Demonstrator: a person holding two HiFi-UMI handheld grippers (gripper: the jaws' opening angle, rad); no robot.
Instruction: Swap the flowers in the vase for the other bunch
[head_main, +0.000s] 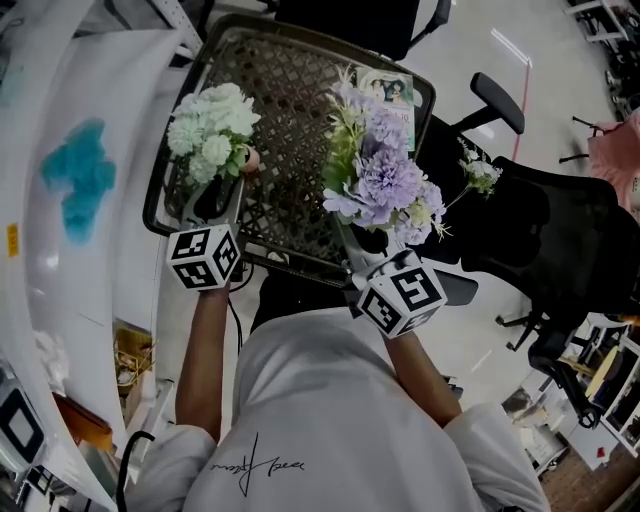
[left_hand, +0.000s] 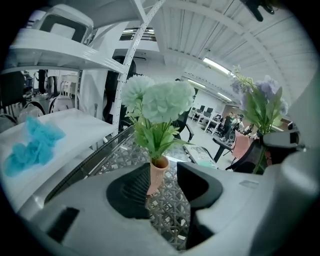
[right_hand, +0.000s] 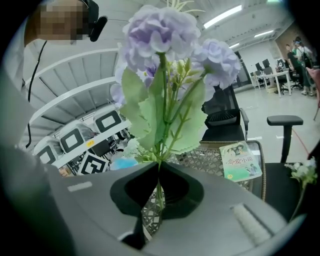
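Observation:
Pale green flowers (head_main: 212, 130) (left_hand: 160, 100) stand upright in a small pink vase (head_main: 250, 158) (left_hand: 157, 172) on the wire-mesh table (head_main: 290, 80). My left gripper (head_main: 222, 190) (left_hand: 162, 182) is open with the vase between its jaws. The vase sits close to the left jaw, and a gap shows on the right side. My right gripper (head_main: 365, 240) (right_hand: 159, 187) is shut on the thin stems of a purple bunch (head_main: 385, 170) (right_hand: 165, 35), held upright above the table's near right edge.
A booklet (head_main: 390, 88) (right_hand: 240, 161) lies at the table's far right corner. Black office chairs (head_main: 540, 230) stand to the right, one bearing a small white sprig (head_main: 480, 172) (right_hand: 305, 172). A white shelf with a blue cloth (head_main: 80, 175) (left_hand: 32, 145) runs along the left.

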